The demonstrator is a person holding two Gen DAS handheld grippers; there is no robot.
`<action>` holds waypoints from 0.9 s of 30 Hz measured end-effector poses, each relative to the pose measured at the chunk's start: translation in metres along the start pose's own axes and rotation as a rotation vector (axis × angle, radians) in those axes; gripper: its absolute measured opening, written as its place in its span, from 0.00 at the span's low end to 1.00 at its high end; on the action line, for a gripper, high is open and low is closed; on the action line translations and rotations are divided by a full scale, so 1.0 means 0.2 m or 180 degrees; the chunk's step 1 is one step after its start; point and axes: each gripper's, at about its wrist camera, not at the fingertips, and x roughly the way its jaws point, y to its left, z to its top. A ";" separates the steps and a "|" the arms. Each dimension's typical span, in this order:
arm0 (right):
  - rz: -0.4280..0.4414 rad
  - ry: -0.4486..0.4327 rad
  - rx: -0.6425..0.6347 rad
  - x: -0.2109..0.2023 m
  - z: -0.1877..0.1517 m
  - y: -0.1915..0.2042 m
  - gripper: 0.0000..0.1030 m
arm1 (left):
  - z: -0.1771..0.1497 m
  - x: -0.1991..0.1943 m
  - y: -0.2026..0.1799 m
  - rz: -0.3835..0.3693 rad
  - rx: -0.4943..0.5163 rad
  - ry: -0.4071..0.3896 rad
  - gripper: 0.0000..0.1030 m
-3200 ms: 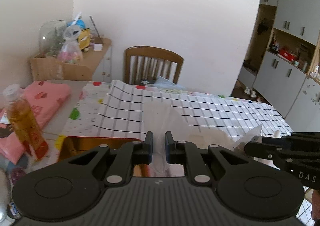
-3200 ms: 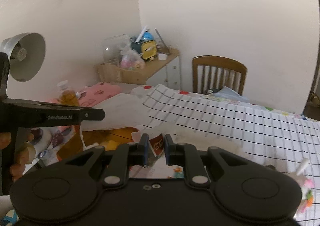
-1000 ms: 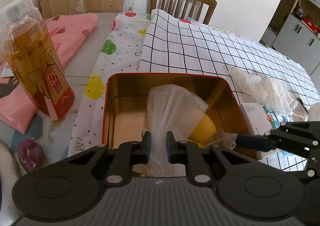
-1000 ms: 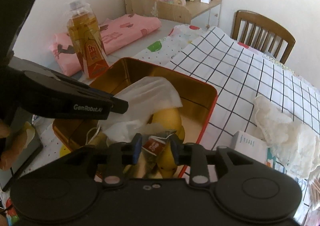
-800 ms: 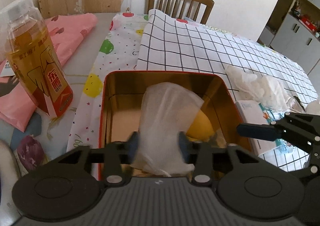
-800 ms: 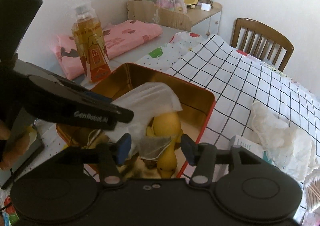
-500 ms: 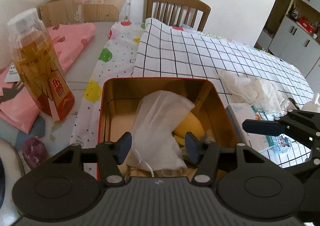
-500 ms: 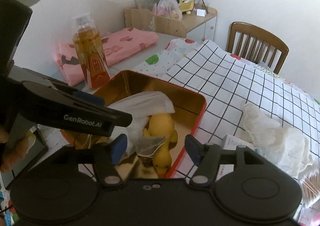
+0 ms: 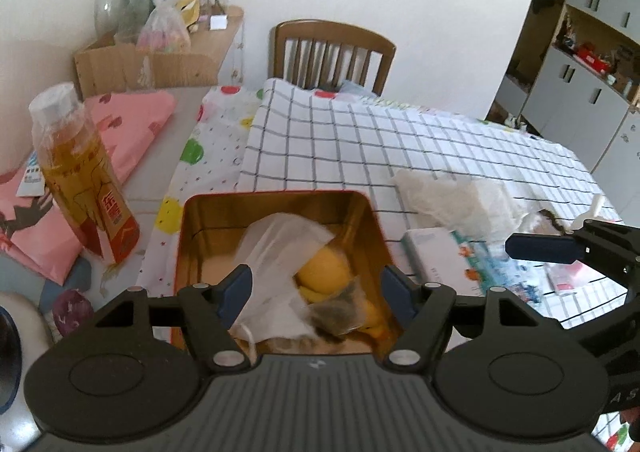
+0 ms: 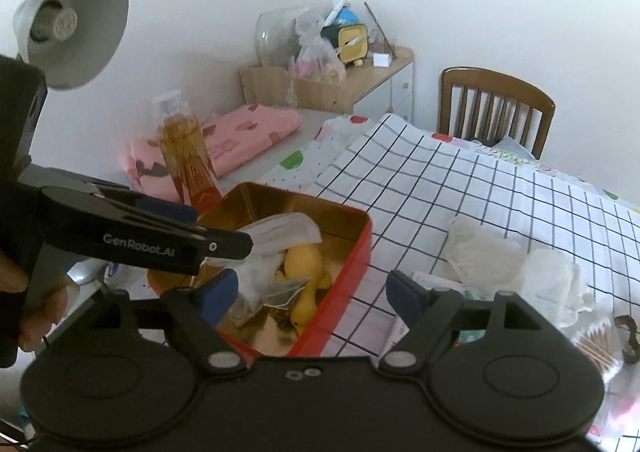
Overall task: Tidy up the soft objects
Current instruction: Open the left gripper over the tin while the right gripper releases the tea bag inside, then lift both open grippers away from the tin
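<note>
Left gripper [image 9: 316, 290] wide, just opened, empty; gauze [image 9: 276, 272] in tin [image 9: 280, 197] below, untouched. Right gripper [image 10: 310, 294] wide, just opened; tin at 12 o'clock.

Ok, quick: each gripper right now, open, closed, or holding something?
Left gripper: open, just been opening, holds nothing, above the tin.
Right gripper: open, just been opening, holds nothing.

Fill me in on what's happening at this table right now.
A person is tidying soft things into the red tin, one pair of tongs per hand. The white mesh cloth, yellow duck toy and small sachet lie inside. The left tongs and right tongs have just been opening and hold nothing. More white cloth waits on the checked tablecloth.
</note>
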 end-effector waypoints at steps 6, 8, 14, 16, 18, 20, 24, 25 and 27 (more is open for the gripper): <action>0.0012 -0.0121 0.0093 -0.13 -0.02 -0.09 0.83 | 0.01 -0.07 -0.13 -0.0036 0.0106 -0.0101 0.69; 0.0004 -0.0174 0.0104 -0.17 -0.02 -0.11 0.85 | 0.01 -0.08 -0.18 -0.0058 0.0131 -0.0126 0.69; -0.0074 -0.0311 0.0222 -0.33 -0.06 -0.24 0.90 | 0.02 -0.12 -0.33 -0.0152 0.0216 -0.0223 0.77; -0.0121 -0.0352 0.0264 -0.38 -0.08 -0.28 0.91 | 0.02 -0.13 -0.39 -0.0193 0.0251 -0.0243 0.77; -0.0160 -0.0384 0.0306 -0.43 -0.11 -0.34 0.93 | 0.02 -0.12 -0.44 -0.0245 0.0273 -0.0256 0.81; -0.0218 -0.0399 0.0332 -0.47 -0.14 -0.38 0.94 | 0.02 -0.11 -0.50 -0.0299 0.0298 -0.0276 0.83; -0.0347 -0.0399 0.0382 -0.55 -0.22 -0.49 0.95 | 0.03 -0.08 -0.60 -0.0385 0.0362 -0.0294 0.84; -0.0370 -0.0399 0.0400 -0.57 -0.23 -0.52 0.96 | 0.03 -0.07 -0.63 -0.0409 0.0377 -0.0296 0.84; -0.0417 -0.0394 0.0426 -0.60 -0.27 -0.57 0.98 | 0.03 -0.06 -0.68 -0.0448 0.0391 -0.0298 0.84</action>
